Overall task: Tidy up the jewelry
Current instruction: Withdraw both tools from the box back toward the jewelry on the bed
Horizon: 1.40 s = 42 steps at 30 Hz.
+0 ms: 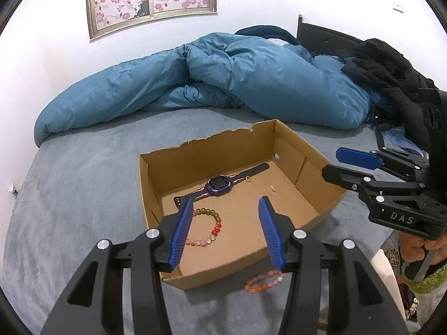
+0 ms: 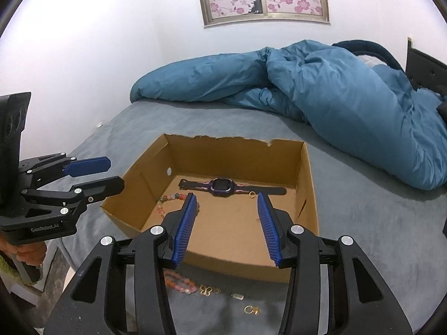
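Purple smartwatch [image 2: 222,186] lies flat in the open cardboard box [image 2: 307,195], strap crosswise, beyond both empty claws, left gripper [image 1: 225,231] and right gripper [image 2: 225,227], jaws apart.

Two marks can be read, both on gripper bodies beside the cardboard box [image 1: 321,195]. In the left wrist view, the right gripper [image 1: 339,164], to the right of the box, bears the raised letters "DAS" on the black housing behind its jaws. In the right wrist view, the left gripper [image 2: 111,173], to the left of the box, carries "GenRobot.AI" in small pale letters on its black housing. No other writing is legible.
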{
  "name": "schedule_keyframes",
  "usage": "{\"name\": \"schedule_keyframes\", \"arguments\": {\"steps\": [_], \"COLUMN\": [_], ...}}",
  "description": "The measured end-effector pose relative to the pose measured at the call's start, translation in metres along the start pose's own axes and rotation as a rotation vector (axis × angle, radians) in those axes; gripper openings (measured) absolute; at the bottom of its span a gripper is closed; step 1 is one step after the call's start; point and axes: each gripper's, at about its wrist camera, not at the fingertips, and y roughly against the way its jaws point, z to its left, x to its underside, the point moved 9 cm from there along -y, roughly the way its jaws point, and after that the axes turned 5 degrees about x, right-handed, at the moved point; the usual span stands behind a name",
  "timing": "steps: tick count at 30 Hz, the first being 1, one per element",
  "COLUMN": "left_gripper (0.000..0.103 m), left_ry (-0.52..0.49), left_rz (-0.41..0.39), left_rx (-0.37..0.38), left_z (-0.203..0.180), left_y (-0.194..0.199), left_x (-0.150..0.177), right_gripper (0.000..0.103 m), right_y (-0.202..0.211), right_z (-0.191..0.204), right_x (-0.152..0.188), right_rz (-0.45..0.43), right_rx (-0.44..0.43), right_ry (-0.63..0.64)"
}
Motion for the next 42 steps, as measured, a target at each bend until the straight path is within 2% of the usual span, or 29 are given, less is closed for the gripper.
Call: {"name": "schedule_keyframes", "arguments": {"steps": [15, 29, 34, 42], "left_gripper": [0.050, 0.050, 0.050, 0.050], "left_ry": [-0.032, -0.035, -0.041, -0.083], "left_rz": [-0.015, 0.020, 0.043, 0.080], "left_rx": [0.010, 0.033, 0.037, 0.049], "left_z": [-0.009, -0.016, -0.017, -0.020], "left_y": [0.022, 0.014, 0.007, -0.010], "left_x": [0.029, 0.070, 0.089, 0.121], "right_gripper": [0.045, 0.046, 0.046, 0.046], "right_y": [0.022, 0.025, 0.026, 0.016], "right_z": [0.022, 0.037, 0.031, 0.000], "right_x": [0.026, 0.059, 0.079, 0.121], "right_rz": [-0.006, 0.024, 0.038, 0.138], "right_rx": [-0.039, -0.080, -0.072, -0.023], "right_ry": [0.033, 0.047, 0.055, 0.042]}}
